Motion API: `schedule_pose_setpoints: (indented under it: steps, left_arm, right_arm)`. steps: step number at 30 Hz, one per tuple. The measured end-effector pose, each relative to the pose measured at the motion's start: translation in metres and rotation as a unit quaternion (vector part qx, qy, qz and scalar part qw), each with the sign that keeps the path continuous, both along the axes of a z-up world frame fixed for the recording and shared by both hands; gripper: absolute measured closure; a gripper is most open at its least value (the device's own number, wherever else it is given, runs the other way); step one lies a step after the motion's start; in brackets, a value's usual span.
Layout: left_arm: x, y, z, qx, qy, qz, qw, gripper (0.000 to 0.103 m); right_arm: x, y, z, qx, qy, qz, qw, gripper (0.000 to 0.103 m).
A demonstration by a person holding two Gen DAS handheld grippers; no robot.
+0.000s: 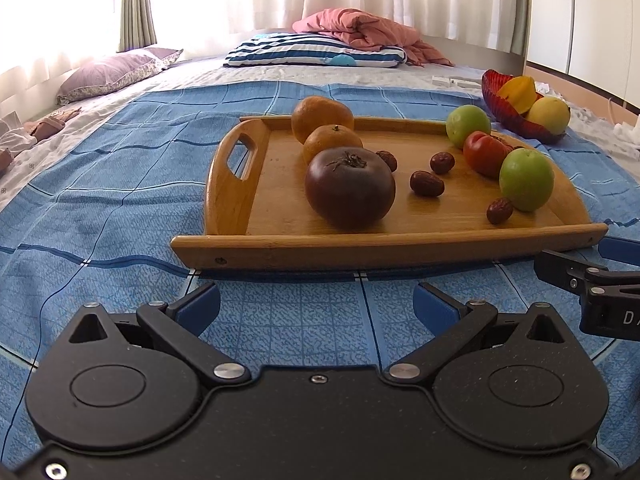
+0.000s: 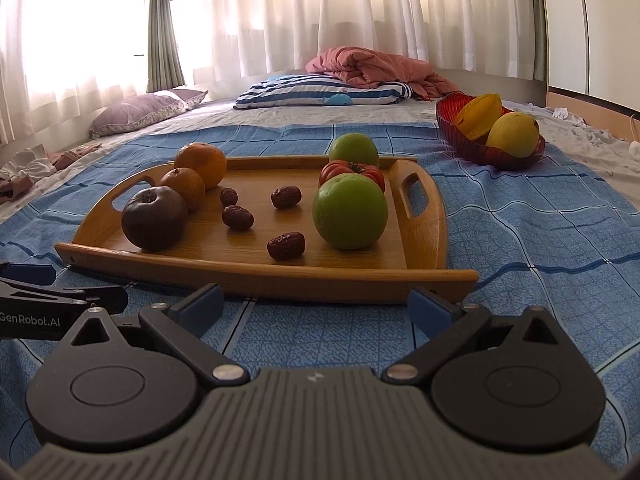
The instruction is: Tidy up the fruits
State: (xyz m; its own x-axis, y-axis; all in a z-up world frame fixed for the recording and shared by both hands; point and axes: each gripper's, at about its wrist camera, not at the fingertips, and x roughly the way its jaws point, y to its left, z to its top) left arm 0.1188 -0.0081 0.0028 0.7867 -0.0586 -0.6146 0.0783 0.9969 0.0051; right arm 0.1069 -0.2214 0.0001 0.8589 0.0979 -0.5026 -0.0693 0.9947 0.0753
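A wooden tray (image 1: 400, 246) (image 2: 260, 276) lies on the blue cloth. On it are a dark tomato (image 1: 350, 187) (image 2: 154, 218), two oranges (image 1: 322, 117) (image 2: 201, 164), a red tomato (image 1: 486, 153) (image 2: 352, 171), two green fruits (image 1: 526, 179) (image 2: 350, 211) and several dates (image 1: 427, 183) (image 2: 285, 245). A red bowl (image 1: 506, 110) (image 2: 480, 148) behind right holds a starfruit (image 2: 478, 114) and a yellow fruit (image 2: 513, 129). My left gripper (image 1: 318, 306) is open and empty before the tray's front rim. My right gripper (image 2: 316, 306) is open and empty, beside it.
The blue checked cloth (image 1: 100, 208) covers a bed. A striped pillow (image 1: 316, 54), a pink blanket (image 1: 360, 30) and a purple pillow (image 1: 116, 74) lie behind. Clothes (image 1: 24, 136) lie at the far left. Curtains hang at the back.
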Motion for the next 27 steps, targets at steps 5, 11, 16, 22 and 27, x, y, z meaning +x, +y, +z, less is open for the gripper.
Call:
schedule_pose_setpoints:
  steps: [5, 11, 16, 22, 27]
  left_arm:
    - [0.004, 0.001, -0.004, -0.005, 0.007, 0.002, 1.0000, 0.000]
    - [0.006, 0.001, -0.010, -0.005, 0.007, -0.002, 1.0000, 0.000]
    - [0.008, 0.000, -0.015, -0.005, 0.004, -0.003, 1.0000, 0.000]
    - [0.009, -0.001, -0.018, -0.002, 0.004, -0.004, 1.0000, 0.000]
    - [0.010, -0.002, -0.019, -0.003, 0.002, -0.005, 1.0000, 0.000]
  right_arm:
    - [0.001, -0.001, -0.004, 0.005, 0.008, -0.004, 1.000, 0.000]
    - [0.001, 0.002, -0.011, 0.001, 0.016, -0.006, 1.000, 0.000]
    - [0.001, 0.006, -0.016, -0.010, 0.021, -0.007, 1.000, 0.000]
    - [0.001, 0.010, -0.020, -0.024, 0.021, -0.002, 1.000, 0.000]
    - [0.000, 0.012, -0.020, -0.030, 0.017, -0.003, 0.999, 0.000]
